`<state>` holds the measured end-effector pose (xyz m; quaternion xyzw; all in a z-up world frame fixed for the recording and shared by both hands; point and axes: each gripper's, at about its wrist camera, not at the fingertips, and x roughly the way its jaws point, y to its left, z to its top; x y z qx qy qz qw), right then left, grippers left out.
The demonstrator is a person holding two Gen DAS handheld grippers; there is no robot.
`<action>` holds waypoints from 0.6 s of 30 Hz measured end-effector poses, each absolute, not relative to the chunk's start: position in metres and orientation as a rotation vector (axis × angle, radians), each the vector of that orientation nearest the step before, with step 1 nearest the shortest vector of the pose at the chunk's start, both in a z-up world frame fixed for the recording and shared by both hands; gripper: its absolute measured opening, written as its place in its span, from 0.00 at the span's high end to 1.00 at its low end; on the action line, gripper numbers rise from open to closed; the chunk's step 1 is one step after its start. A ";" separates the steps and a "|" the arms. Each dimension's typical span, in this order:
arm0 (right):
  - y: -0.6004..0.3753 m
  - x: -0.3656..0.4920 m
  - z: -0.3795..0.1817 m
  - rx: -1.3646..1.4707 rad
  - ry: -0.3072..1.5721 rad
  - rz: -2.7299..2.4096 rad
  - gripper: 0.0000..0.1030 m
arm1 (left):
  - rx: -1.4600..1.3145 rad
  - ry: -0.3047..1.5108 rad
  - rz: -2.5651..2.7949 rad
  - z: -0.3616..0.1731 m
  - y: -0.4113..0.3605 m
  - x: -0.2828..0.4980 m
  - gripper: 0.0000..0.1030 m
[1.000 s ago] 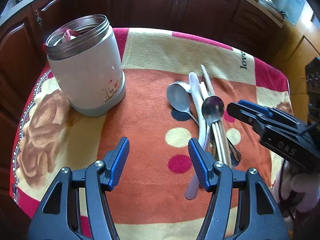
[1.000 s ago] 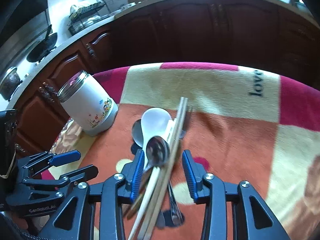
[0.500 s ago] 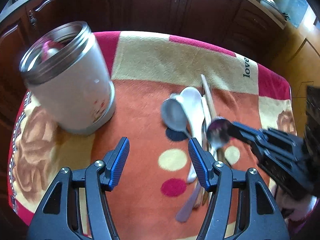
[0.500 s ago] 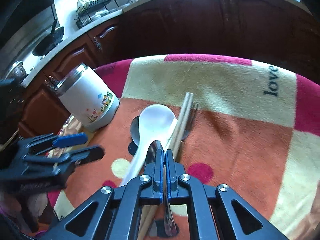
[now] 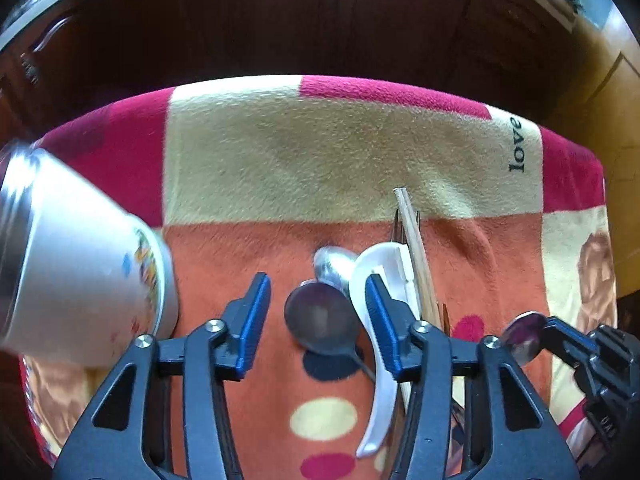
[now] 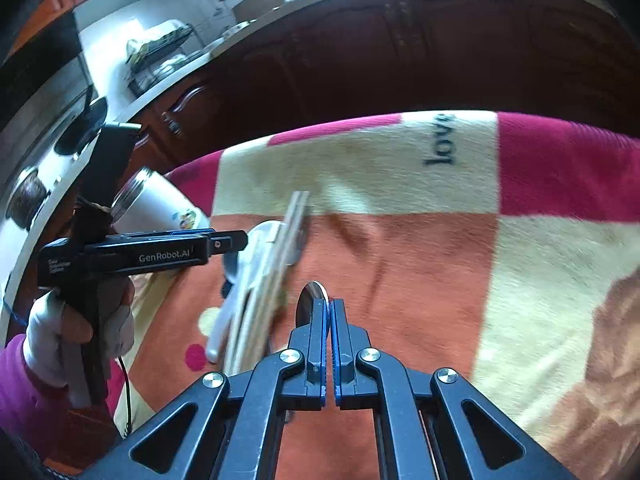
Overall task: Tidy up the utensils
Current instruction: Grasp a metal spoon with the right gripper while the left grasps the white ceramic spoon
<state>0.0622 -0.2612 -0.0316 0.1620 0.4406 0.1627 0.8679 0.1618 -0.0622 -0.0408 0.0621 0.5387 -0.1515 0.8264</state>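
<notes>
My right gripper (image 6: pixel 329 308) is shut on a metal spoon (image 6: pixel 310 300) and holds it above the cloth; its bowl also shows in the left wrist view (image 5: pixel 524 336). My left gripper (image 5: pixel 316 308) is open and empty, low over a dark metal spoon (image 5: pixel 320 320). A white plastic spoon (image 5: pixel 374 320), wooden chopsticks (image 5: pixel 416 248) and a fork (image 5: pixel 396 224) lie beside it. A white steel-rimmed container (image 5: pixel 76 276) stands at the left.
A patterned red, orange and cream cloth (image 5: pixel 320 168) covers the table. Dark wooden cabinets (image 6: pixel 400 52) run behind it. A stove and dish rack (image 6: pixel 160 52) show at the far left in the right wrist view.
My right gripper has shut on the metal spoon and lifted it off the pile to the right. My left gripper has moved forward and down over the dark spoon.
</notes>
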 end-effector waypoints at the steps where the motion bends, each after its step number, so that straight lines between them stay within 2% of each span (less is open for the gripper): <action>1: -0.264 0.062 -0.033 0.343 0.925 0.334 0.98 | 0.145 1.149 -0.327 -0.043 -0.064 0.165 0.56; 12: -0.291 0.065 -0.046 0.349 0.955 0.235 0.98 | 0.148 1.183 -0.415 -0.052 -0.068 0.188 0.58; 18: -0.293 0.065 -0.048 0.330 0.960 0.251 0.98 | 0.244 1.174 -0.442 -0.054 -0.088 0.200 0.58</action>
